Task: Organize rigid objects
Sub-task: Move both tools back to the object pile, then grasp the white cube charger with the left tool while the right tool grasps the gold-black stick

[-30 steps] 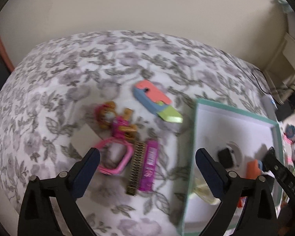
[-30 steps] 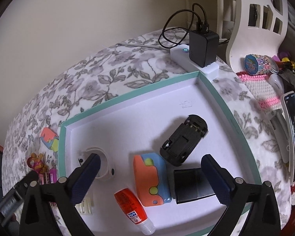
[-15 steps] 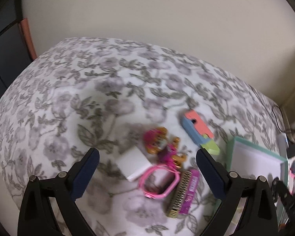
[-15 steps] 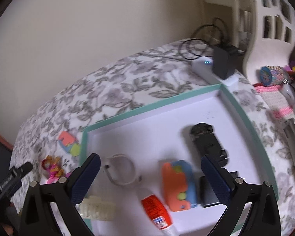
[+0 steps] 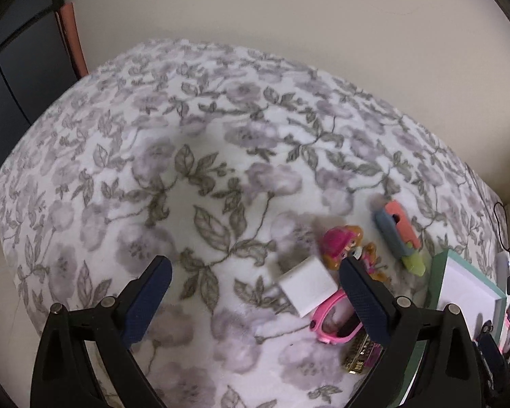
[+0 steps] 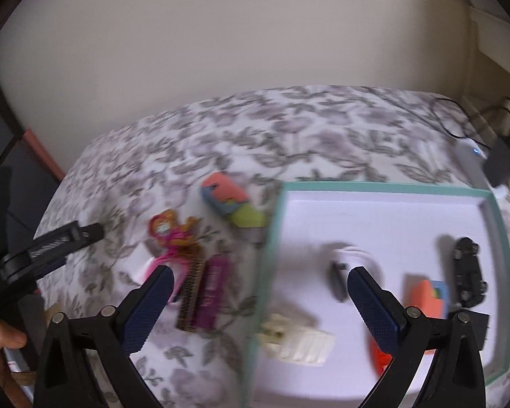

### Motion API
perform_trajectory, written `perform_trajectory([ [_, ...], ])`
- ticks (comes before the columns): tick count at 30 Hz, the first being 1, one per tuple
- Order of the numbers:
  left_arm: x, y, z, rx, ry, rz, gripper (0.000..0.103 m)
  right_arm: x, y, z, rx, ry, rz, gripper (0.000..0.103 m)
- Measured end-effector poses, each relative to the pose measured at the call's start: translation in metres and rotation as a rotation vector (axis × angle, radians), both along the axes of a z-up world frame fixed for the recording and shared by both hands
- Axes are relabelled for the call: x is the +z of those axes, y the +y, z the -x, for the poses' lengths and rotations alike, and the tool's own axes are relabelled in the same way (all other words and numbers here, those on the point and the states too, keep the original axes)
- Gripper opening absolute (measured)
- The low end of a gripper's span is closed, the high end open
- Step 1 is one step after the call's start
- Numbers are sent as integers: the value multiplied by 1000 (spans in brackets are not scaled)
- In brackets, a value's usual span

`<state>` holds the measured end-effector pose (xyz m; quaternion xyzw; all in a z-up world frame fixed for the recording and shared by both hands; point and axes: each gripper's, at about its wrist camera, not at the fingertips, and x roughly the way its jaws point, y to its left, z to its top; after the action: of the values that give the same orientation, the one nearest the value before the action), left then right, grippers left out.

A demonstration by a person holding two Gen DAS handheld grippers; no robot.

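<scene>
My left gripper [image 5: 255,289] is open and empty above the floral cloth. A white block [image 5: 306,285] lies just inside its right finger, and a pink frame [image 5: 336,323] shows behind that finger. Beyond are a pink toy figure [image 5: 340,246] and a coral, blue and green toy [image 5: 397,234]. My right gripper [image 6: 261,306] is open and empty over the left rim of the teal tray [image 6: 384,187]. To its left lie a purple bar [image 6: 214,289] and a gold comb [image 6: 190,292].
Inside the tray are a black toy car [image 6: 469,275], an orange and blue toy [image 6: 428,295], a white ring [image 6: 353,258] and a cream ridged piece [image 6: 299,336]. A charger [image 6: 499,166] sits at the far right. A hand [image 6: 0,336] shows at lower left.
The left gripper has swung left, so the loose toys now sit at its right finger. The right gripper has moved left from over the tray's contents to its left rim.
</scene>
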<state>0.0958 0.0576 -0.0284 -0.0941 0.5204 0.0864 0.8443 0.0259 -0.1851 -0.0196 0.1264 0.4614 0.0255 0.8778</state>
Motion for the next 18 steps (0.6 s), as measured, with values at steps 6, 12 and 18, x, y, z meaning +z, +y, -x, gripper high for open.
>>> perform_trajectory([
  [6,-22,4,-4,-39,87,3,99,-12,29,-12,36,59,-84,101],
  [12,-32,3,-12,-50,110,58,99,-28,55,-17,112,121,-24,80],
  [18,-42,-11,-22,-113,126,42,99,-45,66,-23,147,169,-21,68],
])
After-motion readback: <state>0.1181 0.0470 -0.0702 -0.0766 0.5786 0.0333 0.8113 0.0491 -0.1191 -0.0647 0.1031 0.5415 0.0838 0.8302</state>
